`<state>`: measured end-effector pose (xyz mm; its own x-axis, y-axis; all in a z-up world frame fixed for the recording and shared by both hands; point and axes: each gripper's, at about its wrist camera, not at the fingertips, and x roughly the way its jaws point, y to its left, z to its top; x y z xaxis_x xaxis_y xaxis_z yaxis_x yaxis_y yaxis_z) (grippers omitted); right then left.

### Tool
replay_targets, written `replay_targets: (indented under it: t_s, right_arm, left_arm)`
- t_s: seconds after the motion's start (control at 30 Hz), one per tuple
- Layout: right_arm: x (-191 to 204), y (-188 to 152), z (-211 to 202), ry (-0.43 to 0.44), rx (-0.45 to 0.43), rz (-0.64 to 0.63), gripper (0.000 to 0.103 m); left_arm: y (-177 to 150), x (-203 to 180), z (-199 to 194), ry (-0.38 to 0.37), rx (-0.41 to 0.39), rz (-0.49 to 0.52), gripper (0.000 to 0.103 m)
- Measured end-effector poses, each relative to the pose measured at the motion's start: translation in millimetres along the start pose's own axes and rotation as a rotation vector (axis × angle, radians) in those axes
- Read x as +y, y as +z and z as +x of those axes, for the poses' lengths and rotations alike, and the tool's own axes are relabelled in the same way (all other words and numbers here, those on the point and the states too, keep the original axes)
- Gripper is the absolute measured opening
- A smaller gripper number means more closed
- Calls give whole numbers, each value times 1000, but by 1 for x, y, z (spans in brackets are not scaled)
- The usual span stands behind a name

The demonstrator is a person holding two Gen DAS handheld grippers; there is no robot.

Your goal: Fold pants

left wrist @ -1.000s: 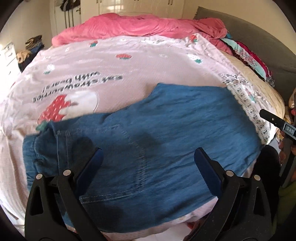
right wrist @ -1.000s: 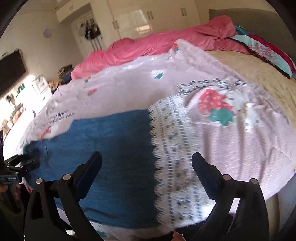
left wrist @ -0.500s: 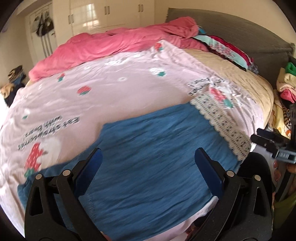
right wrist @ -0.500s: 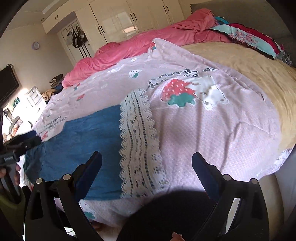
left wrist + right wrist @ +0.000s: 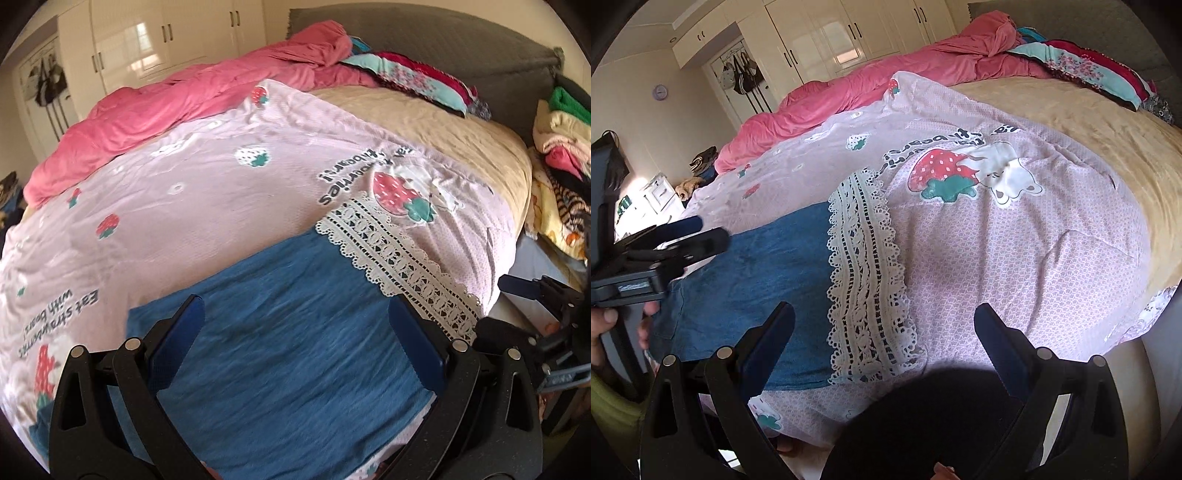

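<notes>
Left hand-held gripper (image 5: 295,325) hovers spread above blue pants (image 5: 288,354); right hand-held gripper (image 5: 884,332) spread too, empty.

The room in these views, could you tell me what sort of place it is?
Most likely a home bedroom: a large bed with a pink strawberry blanket, tall white wardrobes, and bags on hooks.

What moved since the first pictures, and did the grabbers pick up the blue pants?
Both views swung right, from the waistband end toward the lace hem. Nothing was grabbed: left gripper and right gripper stayed open. The blue pants stayed flat on the pink blanket.
</notes>
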<state>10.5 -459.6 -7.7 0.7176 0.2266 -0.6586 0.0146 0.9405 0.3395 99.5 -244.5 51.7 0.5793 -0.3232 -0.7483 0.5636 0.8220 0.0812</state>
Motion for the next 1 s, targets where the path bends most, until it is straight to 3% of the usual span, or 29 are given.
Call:
replay_targets:
  t_s: [0.67,0.93,1.0]
  right_arm:
    - [-10,-22,14,104,57,110,97]
    - [-13,-25,14,132,50,141,96]
    - [-11,-24,15,136,49,136,92]
  left_arm:
    - [37,5,92,-74,142,49,93]
    - [50,-1,115,-75,156,109,93]
    - [51,-3,118,-83,157,112,93]
